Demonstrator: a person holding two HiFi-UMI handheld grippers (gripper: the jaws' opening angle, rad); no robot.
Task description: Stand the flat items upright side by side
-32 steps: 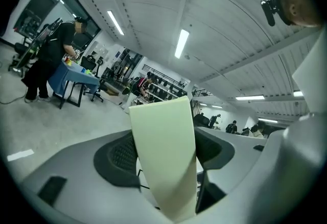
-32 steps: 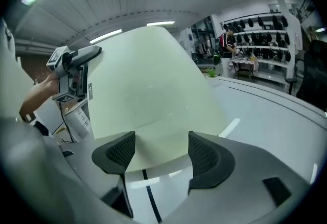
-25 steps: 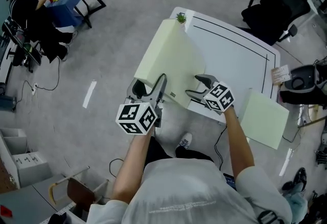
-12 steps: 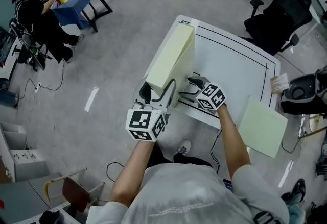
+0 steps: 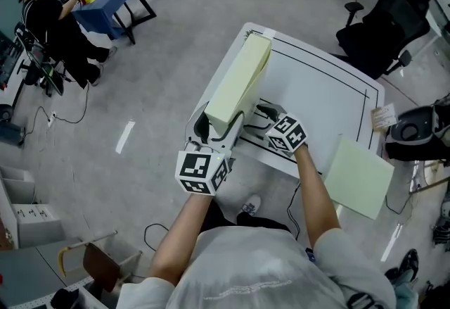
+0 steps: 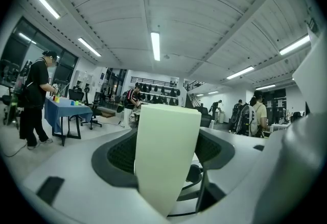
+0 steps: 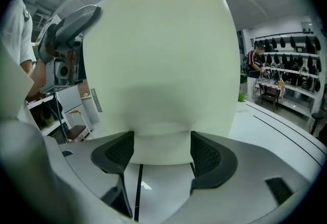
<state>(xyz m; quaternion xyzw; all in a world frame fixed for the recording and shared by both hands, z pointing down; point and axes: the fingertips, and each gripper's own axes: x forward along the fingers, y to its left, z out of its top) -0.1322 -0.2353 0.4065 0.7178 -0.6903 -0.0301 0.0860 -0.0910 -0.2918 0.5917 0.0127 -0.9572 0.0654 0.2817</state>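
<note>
The upright board (image 5: 239,82), a thick pale green panel, stands on 1 long edge along the left side of the white worktop (image 5: 323,103). Its long axis runs from the person toward the far left corner. The left gripper (image 5: 218,123) pinches the near end across its thickness, 1 pad on each face, pointing level along the board. The right gripper (image 5: 259,116) is just beside the board's right face at that same end. Its jaws are spread and hold nothing, with their tips aimed at the broad face; whether they touch it I cannot tell.

The flat board (image 5: 360,177), the same colour, lies flat well off to the right by the worktop's near right corner. Whether it rests on the worktop there is unclear. It is much nearer the right gripper than the left, on the side of the upright board that the right gripper already faces. So 1 of 2 looks stood, and the right hand seems best placed to fetch the other.
</note>
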